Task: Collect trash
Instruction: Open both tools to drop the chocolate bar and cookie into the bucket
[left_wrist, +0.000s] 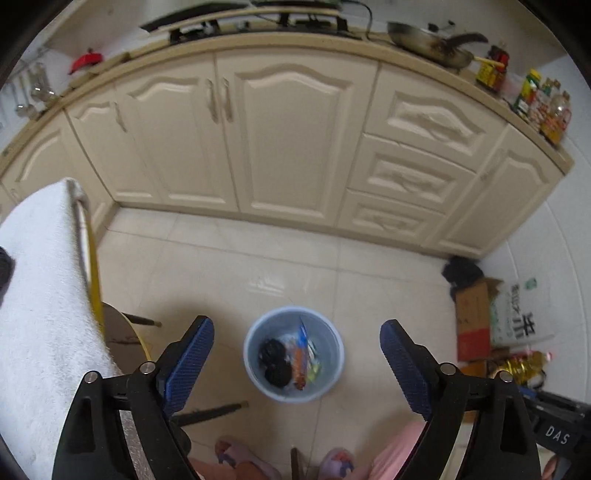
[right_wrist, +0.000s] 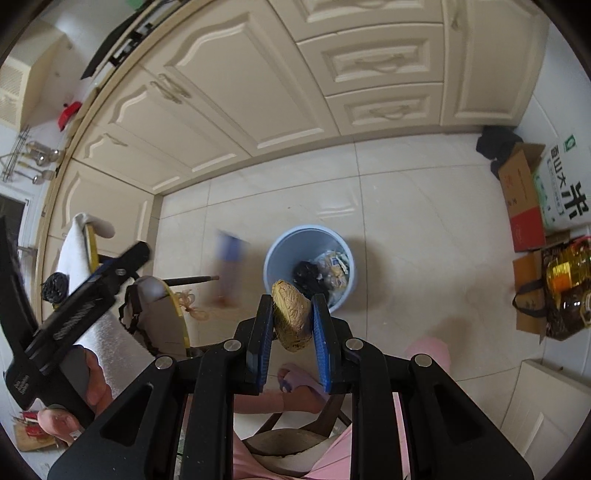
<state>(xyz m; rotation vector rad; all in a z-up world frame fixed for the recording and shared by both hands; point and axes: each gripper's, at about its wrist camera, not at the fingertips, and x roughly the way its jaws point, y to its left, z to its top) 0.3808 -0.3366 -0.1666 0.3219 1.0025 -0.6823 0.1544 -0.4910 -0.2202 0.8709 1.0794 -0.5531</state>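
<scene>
A light blue bin stands on the tiled floor and holds black wads and wrappers. My left gripper hangs open above it, with nothing between its blue pads. A blue and orange wrapper shows over the bin's mouth. In the right wrist view it is a blurred streak beside the bin, touching neither gripper. My right gripper is shut on a crumpled gold foil wad, held over the bin's near rim.
Cream cabinets line the far side. A round table edge with a white towel is at the left. A cardboard box, a rice bag and an oil bottle crowd the right wall. The person's slippered feet are below.
</scene>
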